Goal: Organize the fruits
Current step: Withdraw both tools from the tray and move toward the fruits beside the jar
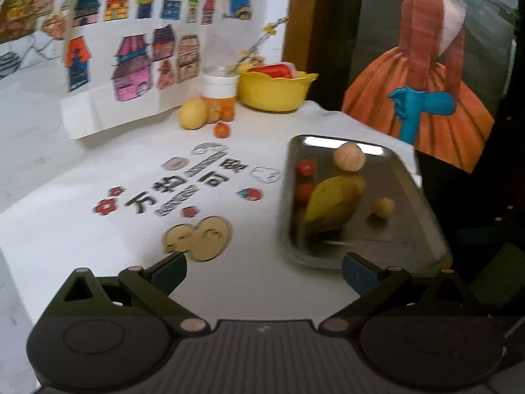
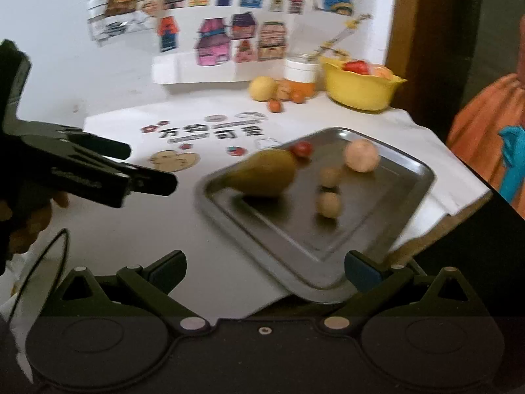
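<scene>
Both grippers wide open, empty: left gripper (image 1: 264,267) nearer loose fruit — tangerine (image 1: 222,130), lemon (image 1: 193,113) — lying beyond steel tray (image 1: 423,210); right gripper (image 2: 265,267) at tray's near corner.

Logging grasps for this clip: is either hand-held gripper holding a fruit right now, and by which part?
Nothing is held. The left hand-held gripper and right hand-held gripper are both open and empty; the fruits lie on the metal tray.

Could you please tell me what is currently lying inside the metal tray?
The metal tray holds a mango, a peach-coloured fruit, a small tan fruit and a red tomato; the mango partly hides another.
</scene>
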The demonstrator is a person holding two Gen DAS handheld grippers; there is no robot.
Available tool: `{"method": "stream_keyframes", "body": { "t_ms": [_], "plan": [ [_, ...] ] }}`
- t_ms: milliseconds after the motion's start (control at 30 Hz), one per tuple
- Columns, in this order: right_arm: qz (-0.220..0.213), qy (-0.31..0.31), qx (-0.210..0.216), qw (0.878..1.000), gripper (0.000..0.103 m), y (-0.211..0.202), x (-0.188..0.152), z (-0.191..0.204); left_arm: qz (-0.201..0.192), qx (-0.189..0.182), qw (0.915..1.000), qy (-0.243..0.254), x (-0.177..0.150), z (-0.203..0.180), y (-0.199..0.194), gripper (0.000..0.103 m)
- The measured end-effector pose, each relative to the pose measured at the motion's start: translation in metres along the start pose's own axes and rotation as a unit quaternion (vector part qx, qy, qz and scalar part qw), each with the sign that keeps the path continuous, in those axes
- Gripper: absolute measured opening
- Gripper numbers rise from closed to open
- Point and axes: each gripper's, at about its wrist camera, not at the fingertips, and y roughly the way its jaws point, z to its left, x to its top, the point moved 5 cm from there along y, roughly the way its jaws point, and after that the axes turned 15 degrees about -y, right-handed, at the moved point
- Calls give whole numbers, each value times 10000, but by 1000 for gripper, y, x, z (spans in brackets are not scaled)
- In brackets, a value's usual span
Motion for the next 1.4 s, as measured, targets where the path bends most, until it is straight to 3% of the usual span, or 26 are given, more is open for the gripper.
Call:
{"method": "stream_keyframes", "body": {
  "t_ms": [333,600,733,933,1067,1400],
  "plan": [
    [-290,-234,472,9982,102,10,46,28,-239,643,9976,-64,19,41,-18,102],
    [-657,-667,495,9944,102,27,106,21,-416,892,9942,-443,70,71,-22,102],
    [-815,-842,435,9922,102,37,136,6,-532,1031,9924,-400,102,77,-15,103],
    [-1185,-1297,123,9844,102,59,188,-25,-689,1173,9902,-330,151,81,13,103],
    [-1291,-1275,56,9834,102,84,215,-47,-721,1172,9901,-286,177,82,41,103],
    [-885,-1218,37,9886,102,169,241,-87,-639,1125,9916,85,217,69,115,102]
  ]
}}
